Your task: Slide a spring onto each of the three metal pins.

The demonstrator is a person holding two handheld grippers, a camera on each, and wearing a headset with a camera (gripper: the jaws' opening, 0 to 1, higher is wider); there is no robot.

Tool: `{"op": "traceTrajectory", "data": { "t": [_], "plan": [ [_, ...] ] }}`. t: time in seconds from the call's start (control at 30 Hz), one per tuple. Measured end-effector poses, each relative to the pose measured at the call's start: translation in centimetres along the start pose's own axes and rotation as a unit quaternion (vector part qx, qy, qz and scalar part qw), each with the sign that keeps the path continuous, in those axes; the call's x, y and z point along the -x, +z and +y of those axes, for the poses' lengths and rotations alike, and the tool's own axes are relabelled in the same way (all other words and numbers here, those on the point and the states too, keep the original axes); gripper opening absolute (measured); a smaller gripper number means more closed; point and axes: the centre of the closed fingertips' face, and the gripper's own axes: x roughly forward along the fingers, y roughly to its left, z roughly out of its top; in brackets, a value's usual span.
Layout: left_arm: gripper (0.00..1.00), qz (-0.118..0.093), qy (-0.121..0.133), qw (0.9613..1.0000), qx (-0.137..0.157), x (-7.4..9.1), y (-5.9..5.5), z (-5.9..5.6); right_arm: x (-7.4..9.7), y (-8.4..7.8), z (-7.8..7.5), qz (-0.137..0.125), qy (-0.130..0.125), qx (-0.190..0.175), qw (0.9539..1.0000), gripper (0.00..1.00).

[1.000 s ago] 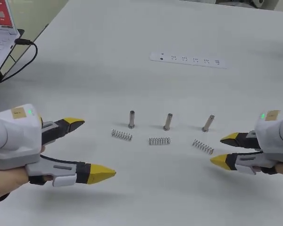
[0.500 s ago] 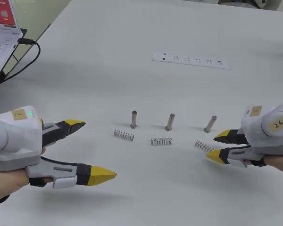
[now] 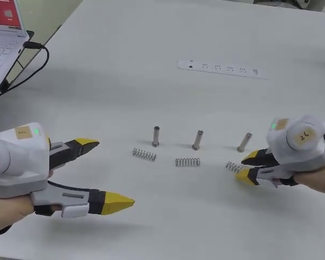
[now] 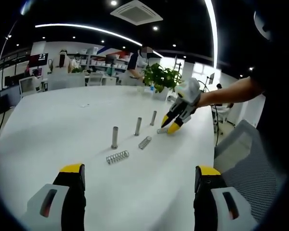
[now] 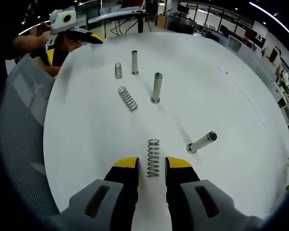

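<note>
left hand-held gripper (image 3: 111,173): jaws wide apart, holding nothing. Hovers over the left side of the counter (image 3: 151,92), well apart from the springs.
right hand-held gripper (image 3: 244,167): jaws part way apart, low over the counter. Yellow tips sit either side of the near end of the right spring (image 3: 234,167). Right gripper view shows a gap on each side of the coil, so not clamped.
pins: left pin (image 3: 155,136), middle pin (image 3: 197,140) and right pin (image 3: 244,142) stand on end in a row across the counter, apart from each other.
springs: left spring (image 3: 144,155), middle spring (image 3: 187,162) and the right spring lie flat. Each is just on the person's side of its pin, none touching a pin.
task state: no spring on any pin.
power strip (image 3: 223,69): white, lies flat, well beyond the pins.
laptop (image 3: 2,32): open, at the far left edge. A dark cable (image 3: 33,46) is plugged into its side and loops over the counter edge.
</note>
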Motion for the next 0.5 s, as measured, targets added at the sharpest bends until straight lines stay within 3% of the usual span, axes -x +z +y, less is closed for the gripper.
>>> {"op": "traceTrajectory", "data": {
  "t": [0.23,0.5],
  "plan": [
    [0.91,0.001,0.001,1.0000,0.000,0.10,-0.03,0.12,-0.30,-0.65,0.28,0.020,0.005,0.012,0.9997,0.13],
    [0.91,0.001,-0.001,1.0000,-0.002,-0.08,0.03,-0.06,-0.32,-0.67,0.43,0.021,0.006,0.013,0.9997,0.09]
  ]
}}
